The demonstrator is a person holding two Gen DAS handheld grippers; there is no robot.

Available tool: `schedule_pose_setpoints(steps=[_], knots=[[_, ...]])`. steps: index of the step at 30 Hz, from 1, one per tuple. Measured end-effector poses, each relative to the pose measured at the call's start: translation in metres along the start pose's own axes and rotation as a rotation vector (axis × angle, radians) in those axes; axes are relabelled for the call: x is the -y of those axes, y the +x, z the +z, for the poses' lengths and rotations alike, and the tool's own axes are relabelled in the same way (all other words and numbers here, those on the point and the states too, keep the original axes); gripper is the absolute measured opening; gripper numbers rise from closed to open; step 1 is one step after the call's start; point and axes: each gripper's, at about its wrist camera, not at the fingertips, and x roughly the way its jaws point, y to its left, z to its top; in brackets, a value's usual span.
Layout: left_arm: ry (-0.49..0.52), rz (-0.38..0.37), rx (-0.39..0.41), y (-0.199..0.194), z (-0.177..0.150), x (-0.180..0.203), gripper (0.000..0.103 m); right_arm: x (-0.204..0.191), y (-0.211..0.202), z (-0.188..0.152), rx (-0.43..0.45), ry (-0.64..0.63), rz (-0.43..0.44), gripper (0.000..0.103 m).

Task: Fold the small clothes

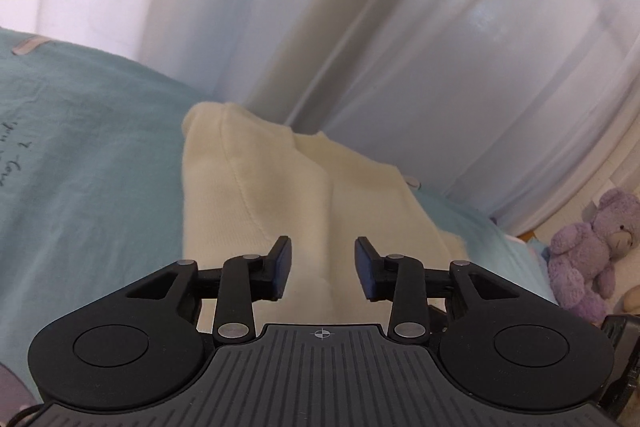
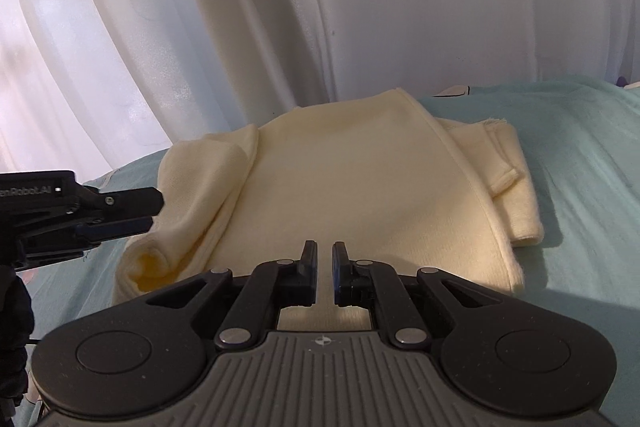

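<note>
A cream knit garment lies partly folded on a teal bedsheet, with a sleeve bunched at its left side and a folded layer sticking out on the right. My right gripper hovers over the garment's near edge. Its jaws stand a narrow gap apart with nothing between them. In the left wrist view the same garment stretches away from my left gripper, which is open and empty just above the cloth. The left gripper also shows at the left of the right wrist view, beside the bunched sleeve.
White curtains hang close behind the bed. A purple teddy bear sits at the far right past the bed's edge. The teal sheet carries handwriting-style print at the left.
</note>
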Motion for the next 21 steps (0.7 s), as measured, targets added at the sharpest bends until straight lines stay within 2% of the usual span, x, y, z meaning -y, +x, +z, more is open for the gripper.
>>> schedule_pose_setpoints(steps=[3,5,7,8,11,13,15,16,19,21], knots=[[-0.012,0.103,0.031,-0.009,0.0,-0.015,0.04,-0.002,0.007,-0.003,-0.022,-0.026,0.018,0.018],[-0.033,0.132,-0.022,0.001,-0.003,-0.025,0.04,-0.001,0.018,-0.006,-0.063,-0.035,0.023,0.02],[-0.042,0.096,-0.097,0.013,-0.012,-0.032,0.042,-0.003,0.022,-0.006,-0.084,-0.054,0.03,0.02],[-0.046,0.082,-0.113,0.016,-0.016,-0.033,0.051,-0.004,0.022,-0.003,-0.089,-0.058,0.041,0.02],[-0.082,0.056,-0.151,0.022,-0.026,-0.041,0.054,-0.003,0.025,0.015,-0.094,0.023,0.129,0.022],[-0.12,0.041,-0.153,0.02,-0.028,-0.047,0.055,-0.004,0.035,0.031,-0.121,0.09,0.199,0.026],[-0.129,0.033,-0.155,0.02,-0.027,-0.049,0.055,-0.007,0.05,0.043,-0.158,0.128,0.284,0.038],[-0.128,0.033,-0.156,0.02,-0.027,-0.049,0.055,-0.01,0.061,0.047,-0.188,0.153,0.328,0.04],[-0.117,0.04,-0.16,0.024,-0.025,-0.044,0.055,-0.012,0.095,0.053,-0.281,0.213,0.345,0.04],[-0.114,0.04,-0.16,0.025,-0.025,-0.043,0.055,-0.009,0.109,0.054,-0.309,0.281,0.374,0.04]])
